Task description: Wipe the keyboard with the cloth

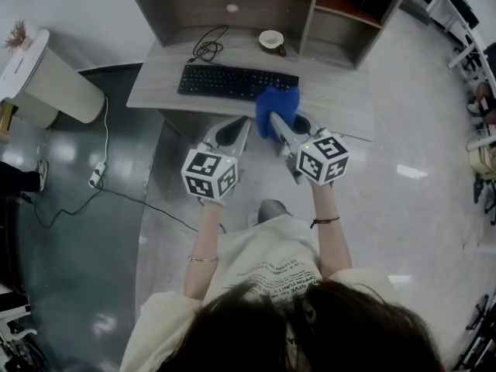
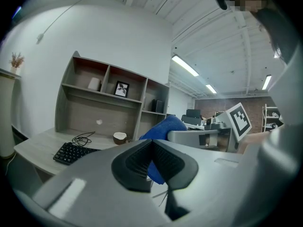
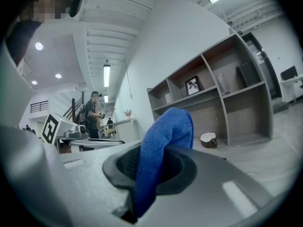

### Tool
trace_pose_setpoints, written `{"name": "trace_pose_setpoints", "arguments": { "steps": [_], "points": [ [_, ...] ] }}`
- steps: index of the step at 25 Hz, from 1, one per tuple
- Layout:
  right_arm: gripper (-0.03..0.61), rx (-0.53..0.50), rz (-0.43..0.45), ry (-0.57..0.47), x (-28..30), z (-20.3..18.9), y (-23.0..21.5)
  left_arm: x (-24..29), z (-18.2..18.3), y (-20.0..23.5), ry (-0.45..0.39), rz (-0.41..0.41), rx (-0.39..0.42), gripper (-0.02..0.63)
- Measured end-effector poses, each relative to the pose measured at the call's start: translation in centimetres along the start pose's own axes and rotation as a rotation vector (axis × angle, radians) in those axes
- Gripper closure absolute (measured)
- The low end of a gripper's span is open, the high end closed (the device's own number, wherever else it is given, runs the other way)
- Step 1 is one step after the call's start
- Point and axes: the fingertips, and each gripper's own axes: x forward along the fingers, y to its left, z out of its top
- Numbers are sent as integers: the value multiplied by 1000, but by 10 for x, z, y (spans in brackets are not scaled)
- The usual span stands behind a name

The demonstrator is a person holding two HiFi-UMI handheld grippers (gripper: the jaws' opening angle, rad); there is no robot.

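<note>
The right gripper is clenching a soft, fuzzy blue cloth near the right end of the flat black keyboard, which is lying on the pale wood-grain desk; the left gripper, jaws pressed together on nothing, is hovering alongside, both pointing forward

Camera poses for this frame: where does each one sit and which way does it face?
Head view: on the person's head, looking steeply down at the desk, keyboard and cup. Hair, shirt, forearms, left gripper and right gripper show.
Left gripper view: on the left gripper, looking along its shut, empty jaws toward the shelves.
Right gripper view: on the right gripper, looking along jaws clamped on the cloth toward the shelves.
Shared: all three show cloth, cup, shelves.
</note>
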Motion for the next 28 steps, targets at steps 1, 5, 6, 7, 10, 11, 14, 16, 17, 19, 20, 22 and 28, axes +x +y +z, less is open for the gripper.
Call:
{"name": "trace_pose_setpoints", "arguments": {
  "steps": [1,5,6,7,10,11,14,16,17,19,20,22,28],
  "points": [
    [520,0,-1,0,1,0,-1,1,0,1,1,-1,-1,612],
    [520,3,-8,2,2,0,-7,6,-2,1,6,-7,-5,612],
    [520,5,-9,2,3,0,-8,7,-2,1,7,-9,-5,612],
    [520,7,-9,2,5,0,-10,9,-2,2,8,-10,-5,612],
    [520,20,-7,0,12,-1,-16,16,-3,7,17,-14,-1,612],
    [520,24,-5,0,15,-1,-18,18,-3,9,18,-14,0,612],
    [520,19,7,5,26,3,-24,26,2,17,15,-7,1,612],
    [520,19,11,9,33,5,-29,32,3,22,19,-7,3,611],
    [520,21,12,12,36,5,-31,36,4,24,22,-7,3,611],
    [520,25,16,18,42,5,-37,43,6,30,25,-6,-1,612],
    [520,26,18,21,45,6,-40,47,7,33,26,-5,-2,612],
    [520,31,17,25,51,8,-48,55,9,39,29,-5,-6,612],
    [520,47,13,54,65,9,-70,79,8,53,46,2,-35,612]
  ]
}}
